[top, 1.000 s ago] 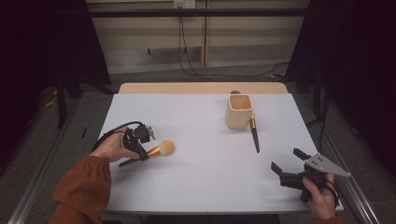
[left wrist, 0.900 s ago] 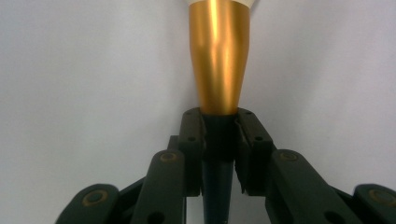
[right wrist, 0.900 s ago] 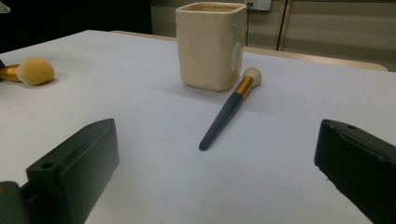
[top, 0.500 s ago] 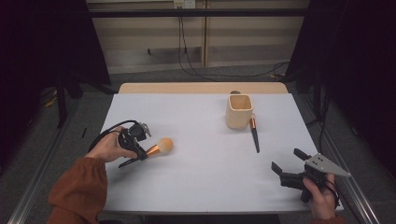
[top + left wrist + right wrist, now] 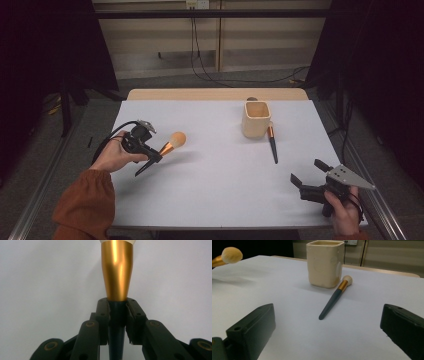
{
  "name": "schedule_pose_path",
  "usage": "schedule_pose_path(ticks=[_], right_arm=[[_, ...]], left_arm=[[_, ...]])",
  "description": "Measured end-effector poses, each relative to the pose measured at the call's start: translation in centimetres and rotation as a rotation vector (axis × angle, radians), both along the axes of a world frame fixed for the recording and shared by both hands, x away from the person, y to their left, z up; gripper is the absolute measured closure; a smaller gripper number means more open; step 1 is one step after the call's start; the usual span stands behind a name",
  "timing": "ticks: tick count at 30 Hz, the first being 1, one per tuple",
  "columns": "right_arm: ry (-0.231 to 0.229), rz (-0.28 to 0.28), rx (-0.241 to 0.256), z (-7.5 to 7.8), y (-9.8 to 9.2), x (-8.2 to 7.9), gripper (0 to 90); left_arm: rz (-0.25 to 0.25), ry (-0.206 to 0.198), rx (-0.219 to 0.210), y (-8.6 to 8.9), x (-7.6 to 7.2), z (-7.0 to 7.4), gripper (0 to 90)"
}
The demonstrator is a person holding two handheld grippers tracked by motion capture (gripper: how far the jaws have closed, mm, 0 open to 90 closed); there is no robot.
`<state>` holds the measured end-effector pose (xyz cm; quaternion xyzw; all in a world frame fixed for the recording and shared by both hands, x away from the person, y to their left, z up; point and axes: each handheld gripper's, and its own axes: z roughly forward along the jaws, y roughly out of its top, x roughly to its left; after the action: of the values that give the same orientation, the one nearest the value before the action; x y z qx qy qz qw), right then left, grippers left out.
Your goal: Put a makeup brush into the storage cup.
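Note:
My left gripper [image 5: 152, 155] is shut on a large makeup brush [image 5: 170, 145] with a dark handle, gold ferrule and round tan head, held tilted above the white table's left side. In the left gripper view the jaws clamp the dark handle just below the gold ferrule [image 5: 116, 270]. A cream square cup [image 5: 257, 119] stands upright at the back right. A thinner dark-handled brush [image 5: 272, 145] lies flat beside it, head touching the cup's base. My right gripper [image 5: 309, 179] is open near the front right corner. The right gripper view shows the cup [image 5: 325, 263] and the thin brush [image 5: 335, 298].
The white table [image 5: 220, 190] ends in a wooden strip at the back [image 5: 215, 94]. Metal rails run along both sides. Cables hang on the wall behind.
My left gripper has lifted the large brush off the table and tipped its head upward and to the right. The right gripper has stayed in place.

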<state>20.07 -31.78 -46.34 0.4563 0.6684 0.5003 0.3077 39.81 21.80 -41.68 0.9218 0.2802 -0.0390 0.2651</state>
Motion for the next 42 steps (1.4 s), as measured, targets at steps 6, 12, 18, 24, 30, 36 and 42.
schedule_pose_path(ticks=[6, 12, 18, 24, 30, 36, 42], right_arm=[[0.001, 0.002, -0.003, 0.0, 0.0, 0.0, 0.0], [0.001, 0.001, 0.0, 0.0, 0.1, 0.0, 0.0], [0.002, -0.001, 0.002, 0.0, 0.1, 0.0, 0.0], [0.003, 0.002, 0.002, 0.0, 0.1, -0.1, 0.0], [0.001, -0.001, 0.003, 0.0, 0.1, 0.0, 0.0], [-0.002, 0.003, 0.006, 0.0, 0.1, -0.1, 0.0], [-0.006, 0.003, 0.01, 0.0, 0.0, -0.1, 0.0]], left_arm=[[0.06, -0.011, -0.102, 1.0, -0.1, 0.0, 74.5], [0.099, -0.058, -0.19, 1.1, -0.3, 0.7, 74.5], [0.163, -0.124, -0.264, 0.9, -1.1, 0.9, 74.5], [0.234, -0.167, -0.349, 0.7, -1.7, 0.4, 74.4], [0.241, -0.213, -0.387, 0.2, -2.3, 0.5, 74.4], [0.235, -0.273, -0.456, -0.2, -3.1, -0.3, 74.3], [0.253, -0.328, -0.529, -0.4, -3.9, -0.5, 74.4]])
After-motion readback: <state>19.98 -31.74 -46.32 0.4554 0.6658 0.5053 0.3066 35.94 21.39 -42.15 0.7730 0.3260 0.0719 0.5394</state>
